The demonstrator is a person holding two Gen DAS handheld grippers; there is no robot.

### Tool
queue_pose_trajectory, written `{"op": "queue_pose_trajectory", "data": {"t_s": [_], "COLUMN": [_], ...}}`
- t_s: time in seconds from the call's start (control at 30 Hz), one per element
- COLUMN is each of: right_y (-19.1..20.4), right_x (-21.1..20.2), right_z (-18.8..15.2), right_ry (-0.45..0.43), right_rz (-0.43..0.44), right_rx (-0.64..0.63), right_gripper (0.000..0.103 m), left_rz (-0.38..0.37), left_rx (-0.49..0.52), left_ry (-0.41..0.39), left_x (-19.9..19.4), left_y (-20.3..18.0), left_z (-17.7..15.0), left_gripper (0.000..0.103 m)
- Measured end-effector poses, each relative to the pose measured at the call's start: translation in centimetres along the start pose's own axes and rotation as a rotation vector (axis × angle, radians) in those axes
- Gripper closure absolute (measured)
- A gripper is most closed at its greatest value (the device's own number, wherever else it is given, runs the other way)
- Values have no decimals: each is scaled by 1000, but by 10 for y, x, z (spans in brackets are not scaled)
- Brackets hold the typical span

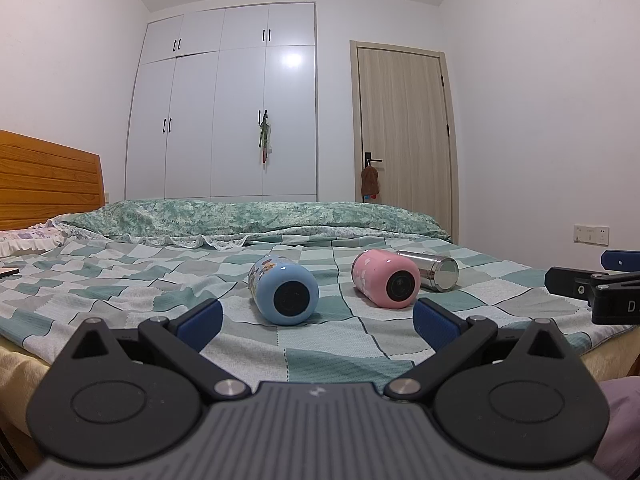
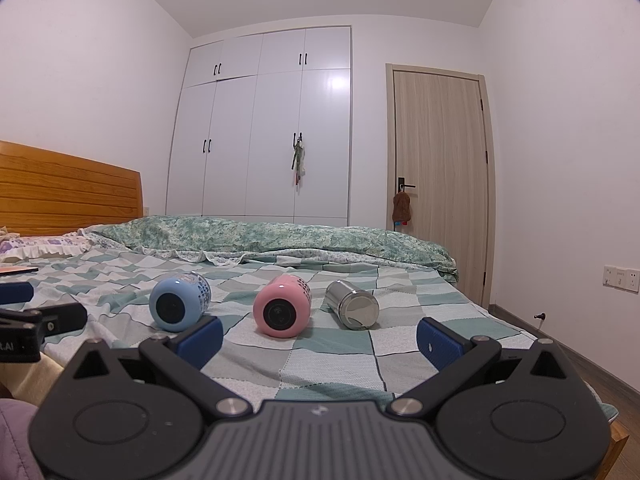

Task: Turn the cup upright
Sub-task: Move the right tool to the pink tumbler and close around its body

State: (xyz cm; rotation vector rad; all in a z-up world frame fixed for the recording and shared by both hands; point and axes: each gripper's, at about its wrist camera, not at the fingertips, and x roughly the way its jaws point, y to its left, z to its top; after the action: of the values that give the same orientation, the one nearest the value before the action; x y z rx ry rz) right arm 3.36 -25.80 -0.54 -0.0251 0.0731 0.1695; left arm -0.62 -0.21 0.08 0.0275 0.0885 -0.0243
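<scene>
Three cups on their sides on the bed (image 1: 120, 280) — blue cup (image 1: 284, 292) at 12 o'clock. My left gripper (image 1: 318, 320) and right gripper (image 2: 320, 338) both wide, empty — lined up for grabbing.

Blue cup (image 1: 284, 290), pink cup (image 1: 386, 278), steel cup (image 1: 434, 270), all lying sideways on bed.

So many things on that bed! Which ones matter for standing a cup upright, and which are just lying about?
Part of the job:
- blue cup, lying on its side
- pink cup, lying on its side
- steel cup, lying on its side
- left gripper, open
- right gripper, open

Just lying about:
- quilt bunched behind the cups
- pillow near the headboard
- cloth hanging from the door handle
</scene>
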Motion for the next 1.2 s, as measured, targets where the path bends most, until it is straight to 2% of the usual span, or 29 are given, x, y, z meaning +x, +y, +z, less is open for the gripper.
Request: {"op": "queue_pose_trajectory", "data": {"t_s": [0.13,0.33,0.57,0.87,1.07,1.2], "right_y": [0,-11,-24,-49,-66,-72], "right_x": [1,14,44,111,167,201], "right_z": [0,8,23,48,59,65], "right_ry": [6,62,60,75,147,202], "right_rz": [4,-9,-15,-23,-21,-11], "right_rx": [6,46,41,46,36,-7], "right_gripper": [0,0,0,0,0,0], "left_rz": [-2,-43,-89,-128,-149,-139], "left_rx": [7,46,53,48,38,46], "left_ry": [20,33,52,93,179,288], "left_x": [2,14,53,128,191,238], "left_y": [-1,-9,-18,-33,-43,-52], "left_z": [4,25,52,83,93,100], "left_gripper": [0,0,0,0,0,0]}}
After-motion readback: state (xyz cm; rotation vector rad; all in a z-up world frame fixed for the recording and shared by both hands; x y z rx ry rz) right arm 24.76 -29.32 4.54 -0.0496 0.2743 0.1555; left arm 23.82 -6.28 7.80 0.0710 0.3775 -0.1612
